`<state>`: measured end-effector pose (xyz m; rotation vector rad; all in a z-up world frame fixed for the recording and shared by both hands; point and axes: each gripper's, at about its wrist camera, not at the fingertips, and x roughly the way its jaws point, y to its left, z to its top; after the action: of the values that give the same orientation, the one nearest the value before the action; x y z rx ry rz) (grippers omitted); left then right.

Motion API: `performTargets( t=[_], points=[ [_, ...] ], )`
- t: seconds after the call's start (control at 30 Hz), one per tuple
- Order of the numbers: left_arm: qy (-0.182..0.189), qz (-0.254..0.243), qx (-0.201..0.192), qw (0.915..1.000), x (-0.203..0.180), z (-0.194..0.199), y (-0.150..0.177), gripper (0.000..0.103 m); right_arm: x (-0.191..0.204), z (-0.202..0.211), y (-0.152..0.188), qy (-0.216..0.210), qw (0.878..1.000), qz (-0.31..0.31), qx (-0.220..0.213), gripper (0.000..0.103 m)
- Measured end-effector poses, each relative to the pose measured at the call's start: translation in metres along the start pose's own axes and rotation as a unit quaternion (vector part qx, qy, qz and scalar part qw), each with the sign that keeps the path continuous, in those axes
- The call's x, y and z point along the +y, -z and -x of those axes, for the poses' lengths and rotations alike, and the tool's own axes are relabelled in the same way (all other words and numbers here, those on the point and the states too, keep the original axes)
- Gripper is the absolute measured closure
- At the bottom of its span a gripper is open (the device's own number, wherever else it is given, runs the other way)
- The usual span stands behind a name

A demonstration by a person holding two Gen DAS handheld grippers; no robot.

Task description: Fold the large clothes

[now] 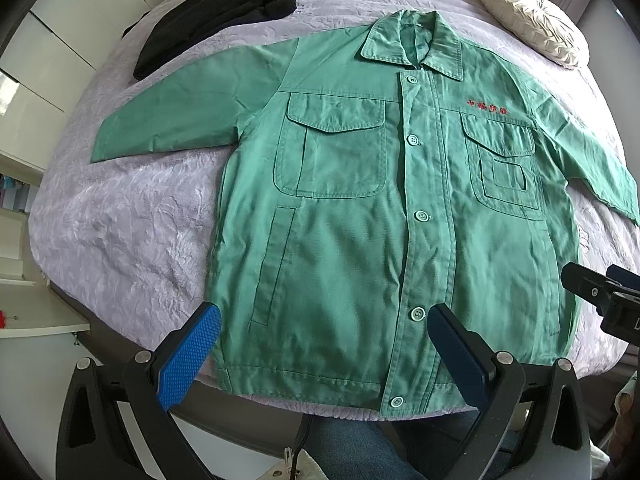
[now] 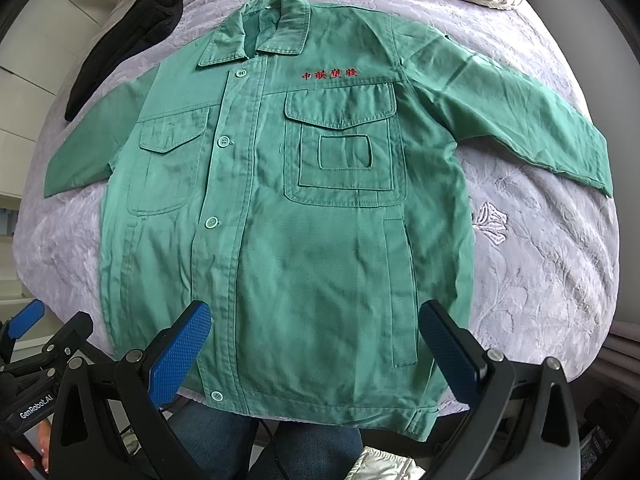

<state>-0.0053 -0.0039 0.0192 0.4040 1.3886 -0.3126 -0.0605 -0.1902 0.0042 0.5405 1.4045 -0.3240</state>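
So, status as we read it:

jacket: green work jacket [image 1: 360, 220] lies face up and spread flat on the bed [image 1: 132, 232], buttoned down the front, collar at the far end, hem at the near edge towards us.
sleeves: both out to the sides, left sleeve [image 1: 168, 120] and right sleeve [image 2: 520, 112] angled away from the body, neither folded in.
left gripper [image 1: 324, 340]: jaws spread wide, holding nothing, hovering over the hem on the left half of the jacket.
right gripper [image 2: 316, 336]: jaws spread wide as well, empty, over the hem on the right half.
contact: we can't tell whether any pad touches cloth; nothing looks pinched.
step: we judge this as the start, garment laid out and no fold made yet.
next move: we'd expect a first fold, either a sleeve brought in across the chest or a side panel folded to the placket; that calls for a pinch on one layer at an edge or cuff, not the bedspread below.
watch: bedspread is soft and textured, easy to snag along with the cloth.
clutter: dark clothes [image 1: 224, 12] far left and a cream pillow [image 1: 532, 20] far right, both well apart from the jacket.
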Motion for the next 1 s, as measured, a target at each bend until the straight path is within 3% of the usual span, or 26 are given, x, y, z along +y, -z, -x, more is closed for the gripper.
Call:
performTargets(
  t=[1.0],
  points=[
    [0.006, -0.017, 0.008, 0.9998, -0.006, -0.011, 0.000, 0.000, 0.000, -0.007, 0.000, -0.001, 1.000, -0.021, 0.011, 0.000]
  ],
)
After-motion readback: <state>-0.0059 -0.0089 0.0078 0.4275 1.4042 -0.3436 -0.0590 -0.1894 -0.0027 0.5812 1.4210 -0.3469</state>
